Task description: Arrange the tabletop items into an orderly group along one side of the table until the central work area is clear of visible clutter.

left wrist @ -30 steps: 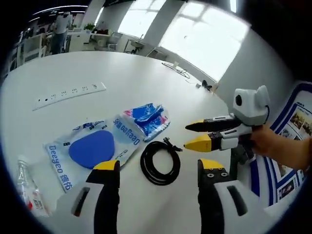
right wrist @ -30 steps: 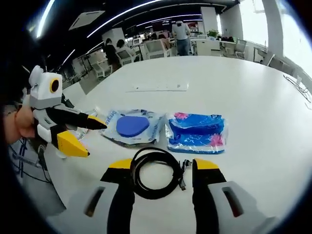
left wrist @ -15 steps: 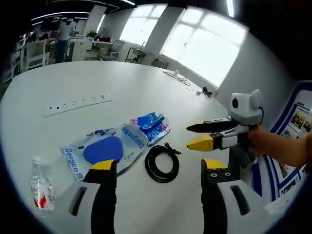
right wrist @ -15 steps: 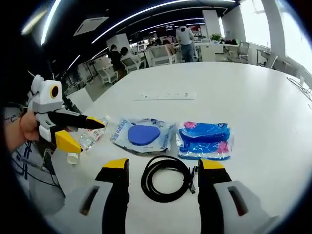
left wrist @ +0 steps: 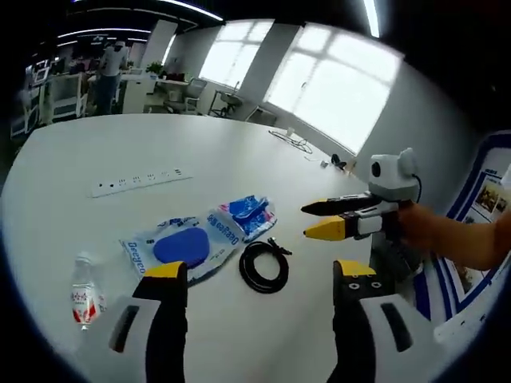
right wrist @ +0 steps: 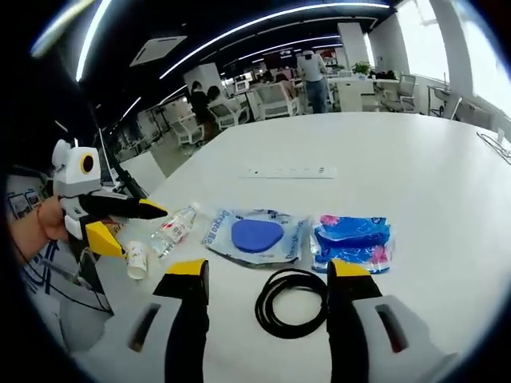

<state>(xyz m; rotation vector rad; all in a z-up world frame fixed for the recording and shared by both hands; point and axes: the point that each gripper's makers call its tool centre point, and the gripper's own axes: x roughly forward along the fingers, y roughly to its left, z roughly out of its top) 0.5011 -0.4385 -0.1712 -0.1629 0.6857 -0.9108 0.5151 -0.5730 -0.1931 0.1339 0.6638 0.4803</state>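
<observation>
Both grippers are hovering above the white table, jaws spread wide and holding nothing: the left gripper and the right gripper. Going left to right in the right gripper view, a small white cup-like piece is lying near the table edge, too small to identify, and just beside it a clear water bottle is resting on its side; it is looking light and prone to roll, so gripping across its middle seems safest. Next, a flat plastic packet with a blue pad is lying near the bottle, with a blue and pink packet just beside it; both are likely soft and slippery, best pinched at an edge. In front of the two packets a coiled black cable is sitting, flexible and light, probably easiest to take across the bundled loops so the coil is not springing apart. A white power strip is lying well apart, farther back.
</observation>
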